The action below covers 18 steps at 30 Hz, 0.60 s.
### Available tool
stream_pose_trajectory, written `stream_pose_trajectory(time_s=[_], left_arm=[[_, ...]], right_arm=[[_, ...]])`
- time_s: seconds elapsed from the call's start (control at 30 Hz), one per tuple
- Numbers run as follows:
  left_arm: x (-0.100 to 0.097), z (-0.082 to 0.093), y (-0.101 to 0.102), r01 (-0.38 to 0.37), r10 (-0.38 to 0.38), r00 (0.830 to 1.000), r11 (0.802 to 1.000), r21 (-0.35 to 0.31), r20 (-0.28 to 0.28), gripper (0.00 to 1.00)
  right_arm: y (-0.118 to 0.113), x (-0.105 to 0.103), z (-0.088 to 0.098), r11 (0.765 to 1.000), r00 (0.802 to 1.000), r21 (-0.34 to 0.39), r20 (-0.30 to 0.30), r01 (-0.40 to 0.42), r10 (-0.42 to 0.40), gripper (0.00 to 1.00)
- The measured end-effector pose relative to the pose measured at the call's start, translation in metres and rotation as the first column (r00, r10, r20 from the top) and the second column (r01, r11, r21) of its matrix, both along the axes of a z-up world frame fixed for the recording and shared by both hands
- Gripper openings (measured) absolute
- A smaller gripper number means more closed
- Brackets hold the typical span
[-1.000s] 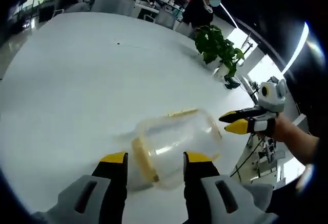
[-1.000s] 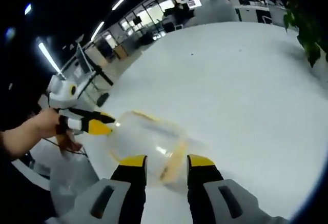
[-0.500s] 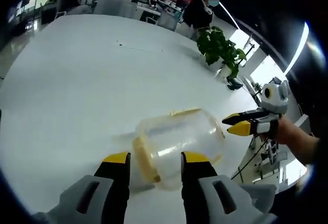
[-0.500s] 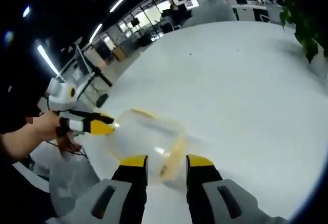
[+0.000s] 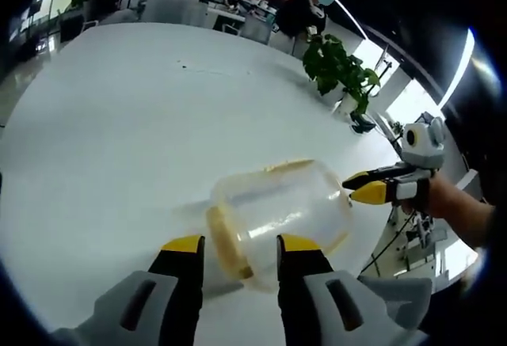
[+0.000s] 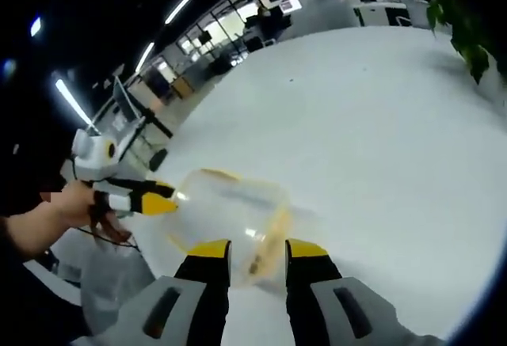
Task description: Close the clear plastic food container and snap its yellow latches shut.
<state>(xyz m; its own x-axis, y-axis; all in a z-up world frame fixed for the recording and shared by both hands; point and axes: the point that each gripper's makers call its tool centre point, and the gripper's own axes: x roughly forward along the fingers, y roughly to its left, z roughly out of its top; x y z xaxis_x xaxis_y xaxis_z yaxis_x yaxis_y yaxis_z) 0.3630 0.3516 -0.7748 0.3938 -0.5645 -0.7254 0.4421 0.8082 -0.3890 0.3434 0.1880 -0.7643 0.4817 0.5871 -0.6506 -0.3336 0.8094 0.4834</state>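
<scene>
Centrally in the left gripper view, the clear container [image 5: 277,219] lies on its side on the white counter [image 5: 119,124]; the left gripper [image 5: 234,245] stands released, its yellow-tipped jaws parted astride the yellow-rimmed end; at three o'clock the right gripper [image 5: 358,186], held in a hand [image 5: 444,203], touches the container's far end, and whether it is clenched I cannot tell; a potted plant [image 5: 337,69] sits at one o'clock.
</scene>
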Motion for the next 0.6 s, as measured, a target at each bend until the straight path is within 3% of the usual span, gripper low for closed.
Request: stream_pose_trajectory(time_s=[0.2, 0.33, 0.6], left_arm=[[0.001, -0.002, 0.000, -0.014, 0.014, 1.000, 1.000, -0.018, -0.007, 0.36], [-0.001, -0.002, -0.004, -0.020, 0.018, 1.000, 0.998, -0.060, -0.024, 0.30], [-0.003, -0.004, -0.003, -0.037, 0.035, 0.999, 0.996, -0.083, -0.020, 0.30]], right_arm=[[0.004, 0.000, -0.004, 1.000, 1.000, -0.007, -0.007, -0.010, 0.010, 0.25], [0.006, -0.004, -0.013, 0.999, 0.999, -0.025, -0.015, -0.034, 0.033, 0.26], [0.005, -0.001, -0.011, 1.000, 1.000, -0.002, -0.025, -0.015, 0.015, 0.24]])
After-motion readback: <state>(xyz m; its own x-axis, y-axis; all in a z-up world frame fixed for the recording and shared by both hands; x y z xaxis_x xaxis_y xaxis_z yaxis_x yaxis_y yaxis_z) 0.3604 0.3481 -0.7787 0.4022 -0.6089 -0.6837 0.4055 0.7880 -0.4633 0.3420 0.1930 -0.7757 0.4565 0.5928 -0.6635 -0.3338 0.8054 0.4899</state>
